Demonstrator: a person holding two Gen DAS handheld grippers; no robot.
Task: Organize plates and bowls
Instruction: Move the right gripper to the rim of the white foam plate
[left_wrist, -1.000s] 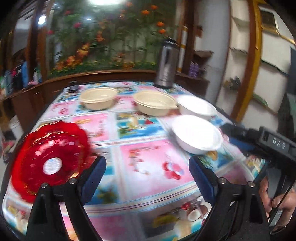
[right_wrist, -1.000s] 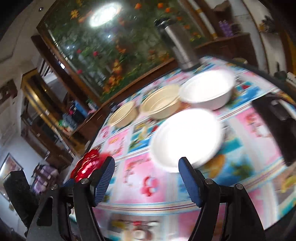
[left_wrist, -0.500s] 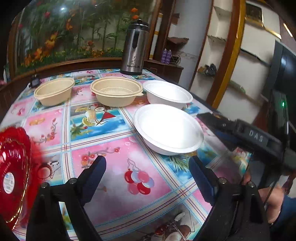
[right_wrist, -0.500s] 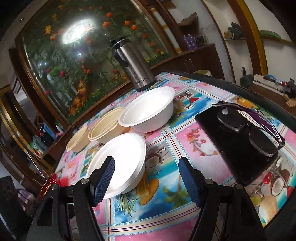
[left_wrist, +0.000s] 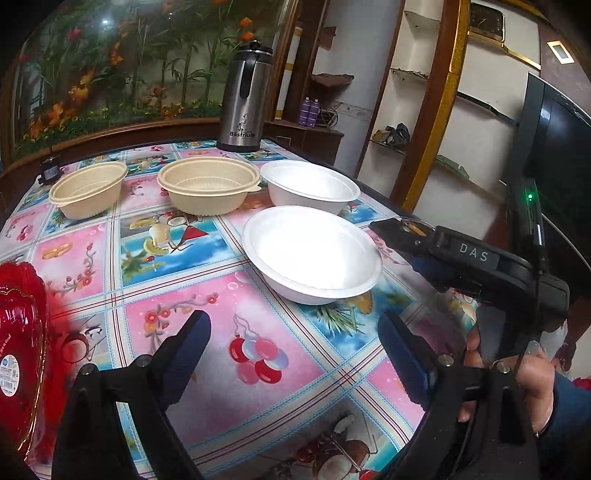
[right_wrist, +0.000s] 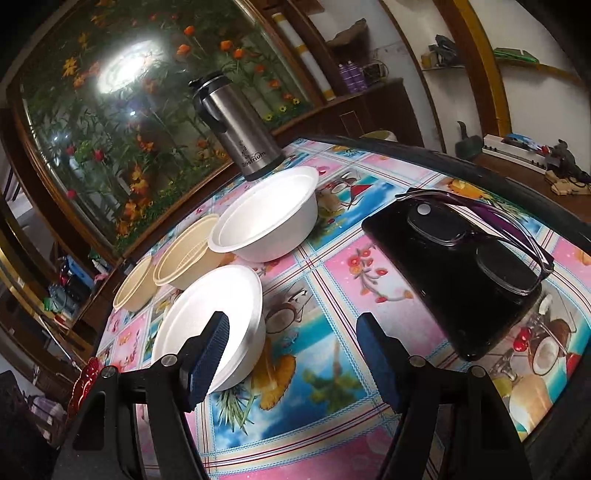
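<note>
Left gripper (left_wrist: 293, 354) angled down over tablecloth (left_wrist: 177, 243), released, right gripper (right_wrist: 291, 354) likewise released, white bowl (right_wrist: 221, 314) just ahead-left, flask (left_wrist: 243, 99) beyond reads "Bostrium"

Bare tablecloth (left_wrist: 207, 314) lies open before the near white bowl (left_wrist: 314, 254); phone (right_wrist: 454, 273) crowds the right.

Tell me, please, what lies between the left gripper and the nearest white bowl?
Only bare tablecloth: in the left wrist view, nothing sits between the open left gripper and the near white bowl.
</note>
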